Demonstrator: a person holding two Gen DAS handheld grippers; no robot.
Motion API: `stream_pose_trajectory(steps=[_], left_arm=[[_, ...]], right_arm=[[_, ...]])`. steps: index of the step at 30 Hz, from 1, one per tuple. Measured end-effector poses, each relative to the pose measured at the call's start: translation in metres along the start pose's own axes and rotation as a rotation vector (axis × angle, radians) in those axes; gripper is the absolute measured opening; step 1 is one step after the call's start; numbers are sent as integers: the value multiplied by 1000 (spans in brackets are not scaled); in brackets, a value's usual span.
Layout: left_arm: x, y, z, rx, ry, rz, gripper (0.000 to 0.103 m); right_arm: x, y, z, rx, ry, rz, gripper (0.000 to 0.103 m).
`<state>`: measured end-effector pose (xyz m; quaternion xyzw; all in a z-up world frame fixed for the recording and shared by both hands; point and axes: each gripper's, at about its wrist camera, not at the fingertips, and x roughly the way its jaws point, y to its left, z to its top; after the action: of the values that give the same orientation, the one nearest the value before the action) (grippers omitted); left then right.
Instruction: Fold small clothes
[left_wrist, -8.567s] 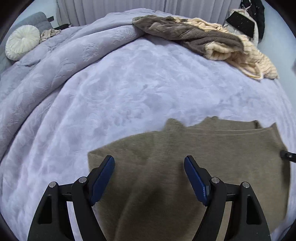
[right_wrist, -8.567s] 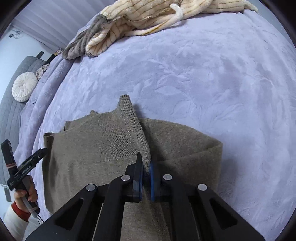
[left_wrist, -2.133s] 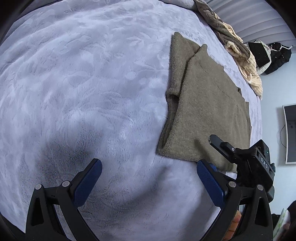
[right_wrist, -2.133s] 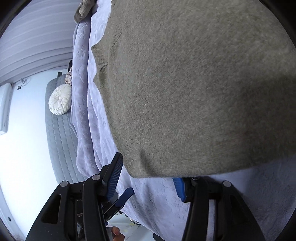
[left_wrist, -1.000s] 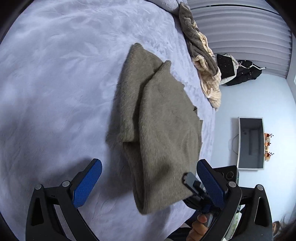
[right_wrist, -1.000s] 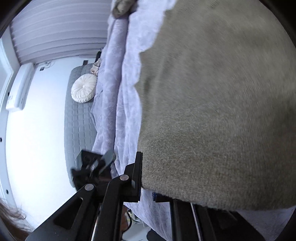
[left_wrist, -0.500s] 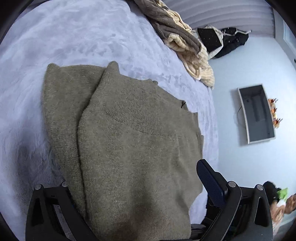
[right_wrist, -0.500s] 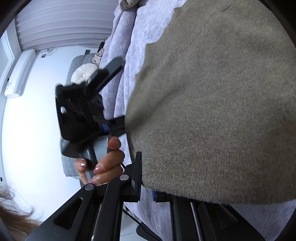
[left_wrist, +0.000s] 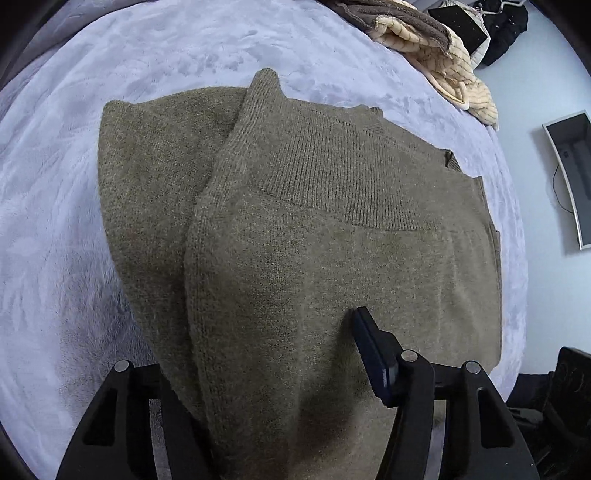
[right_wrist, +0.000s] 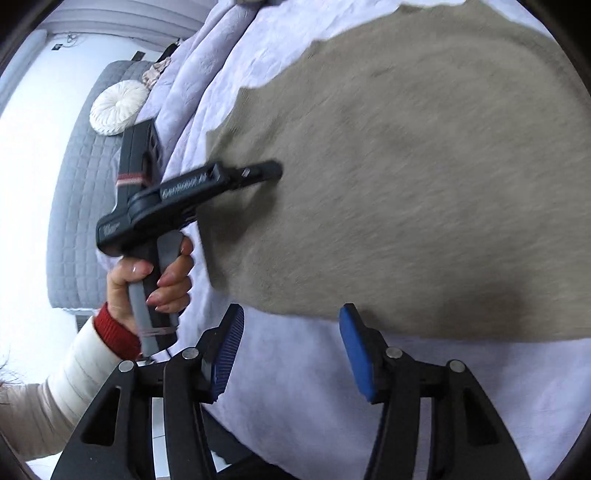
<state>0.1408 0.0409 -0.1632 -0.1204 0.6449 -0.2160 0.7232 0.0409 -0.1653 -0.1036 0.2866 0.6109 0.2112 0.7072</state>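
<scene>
**Olive sweater folded on the bed, both jaws around its near edge**

Left wrist view: the olive knit sweater (left_wrist: 314, 229) lies folded on the lavender bedspread (left_wrist: 74, 147), one sleeve layer lapped over the body. The left gripper (left_wrist: 273, 354) straddles the near fold; its jaws have just been closing, the right blue pad resting on top of the knit while the left finger is hidden under the cloth, so a firm grip cannot be told. A cream striped blanket (left_wrist: 443, 55) is heaped at the far edge.

Right wrist view: the right gripper (right_wrist: 291, 350) has just opened; its jaws stand apart, empty, just short of the sweater's (right_wrist: 424, 166) edge. A hand (right_wrist: 155, 280) holds the left gripper's (right_wrist: 258, 171) handle, its tip on the sweater.
</scene>
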Motion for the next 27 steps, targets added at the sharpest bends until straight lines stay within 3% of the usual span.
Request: stream_pose_trajectory(steps=[2, 7, 11, 15, 17, 18, 19, 24, 27], left_arm=[[0, -1, 1, -5, -5, 17, 63], [3, -4, 1, -10, -10, 52, 63], [6, -12, 3, -9, -19, 83, 63], [8, -16, 4, -21, -49, 98, 62], [5, -14, 4, -30, -72, 80, 38], [3, -12, 4, -37, -82, 75, 34], [1, -11, 4, -45, -90, 69, 22], [-22, -7, 4, -96, -134, -30, 18], [-40, -32, 7, -71, -175, -78, 17]], right_arm=[[-10, -9, 6, 3, -25, -59, 54], [-18, -36, 14, 15, -55, -206, 23], [-24, -53, 10, 21, -64, -254, 22], [-17, -67, 6, 35, -58, -247, 19], [-11, -71, 5, 37, -60, -242, 19], [-10, -73, 5, 35, -62, -239, 19], [-8, -75, 5, 33, -63, -237, 19], [-6, -79, 1, 27, -77, -214, 19], [-10, -86, -2, 46, -95, -175, 19]])
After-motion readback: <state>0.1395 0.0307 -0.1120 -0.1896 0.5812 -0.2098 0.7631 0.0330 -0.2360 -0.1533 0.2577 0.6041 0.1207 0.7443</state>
